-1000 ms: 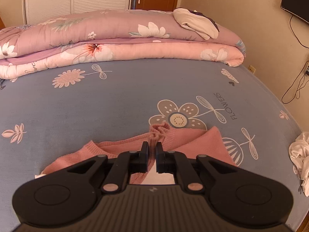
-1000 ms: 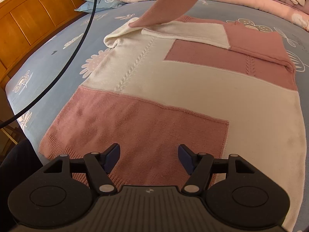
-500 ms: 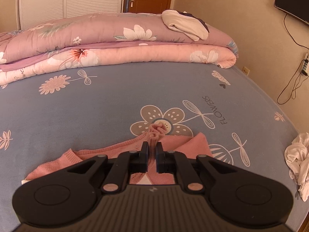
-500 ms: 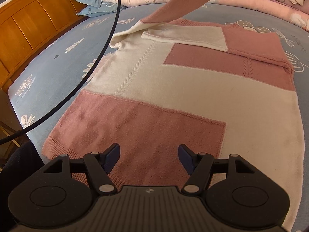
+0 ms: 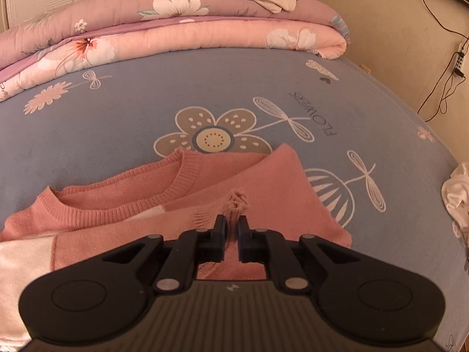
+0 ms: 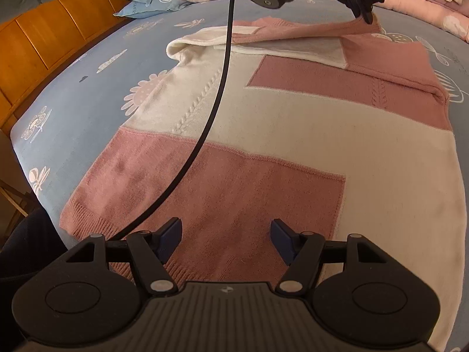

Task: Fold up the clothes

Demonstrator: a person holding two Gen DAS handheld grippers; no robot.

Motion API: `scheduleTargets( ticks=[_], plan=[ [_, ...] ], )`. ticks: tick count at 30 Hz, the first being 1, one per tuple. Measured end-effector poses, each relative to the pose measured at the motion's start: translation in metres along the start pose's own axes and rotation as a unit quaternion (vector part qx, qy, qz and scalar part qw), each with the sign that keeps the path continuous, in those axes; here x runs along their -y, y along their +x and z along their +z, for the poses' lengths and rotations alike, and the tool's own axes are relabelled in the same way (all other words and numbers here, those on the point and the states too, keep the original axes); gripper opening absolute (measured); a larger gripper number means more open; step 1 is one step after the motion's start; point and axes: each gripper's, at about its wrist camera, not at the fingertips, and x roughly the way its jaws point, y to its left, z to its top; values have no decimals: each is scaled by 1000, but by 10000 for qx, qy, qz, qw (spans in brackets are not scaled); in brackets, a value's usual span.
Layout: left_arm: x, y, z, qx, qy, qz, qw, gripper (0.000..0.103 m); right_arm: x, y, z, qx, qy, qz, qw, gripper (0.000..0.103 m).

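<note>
Left claw (image 5: pixel 231 225) pinching the pink sleeve cuff (image 5: pixel 238 202) of the sweater (image 6: pixel 293 135) on the bed (image 5: pixel 117 123); right claw (image 6: pixel 225 236) spread wide above the hem.

Blue flowered bed (image 5: pixel 117 123) bears pink-white sweater (image 6: pixel 293 135), folded quilts (image 5: pixel 176 26), white cloth (image 5: pixel 457 199)
</note>
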Motion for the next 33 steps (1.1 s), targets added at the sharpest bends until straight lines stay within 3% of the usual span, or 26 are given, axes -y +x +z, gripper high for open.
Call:
scheduleTargets(
  ticks=[1, 5, 8, 10, 11, 16, 22, 25, 28, 33],
  plan=[
    [1, 1, -4, -30, 58, -16, 10000, 15, 0, 1, 0, -13, -8, -7, 10000, 72],
    [7, 5, -18, -150, 289, -80, 9994, 19, 0, 0, 0, -23, -45, -50, 10000, 72],
    [7, -2, -33, -196, 495, -58, 9986, 38, 11, -8, 12, 37, 123, -118, 9998, 72],
    [-5, -28, -51, -120, 710, 122, 9973, 59, 19, -14, 20, 77, 235, -163, 9996, 72],
    [-11, -41, -61, -82, 818, 212, 9964, 61, 23, -17, 23, 98, 291, -186, 9994, 72],
    [-41, -75, -144, -480, 991, 1024, 9886, 61, 43, -32, 42, 198, 571, -299, 9977, 72],
    [-48, -91, -212, -542, 524, 1015, 9920, 62, 71, -38, 99, 510, 760, -676, 9935, 72],
    [-52, -87, -222, -462, 448, 1156, 9912, 62, 87, -37, 135, 726, 826, -863, 9902, 72],
    [-59, -89, -220, -291, 441, 1065, 9929, 62, 102, -26, 162, 886, 966, -956, 9867, 72],
    [-88, -90, -197, 319, 320, 1208, 9916, 62, 128, -1, 187, 1024, 1186, -1071, 9818, 72]
  ],
)
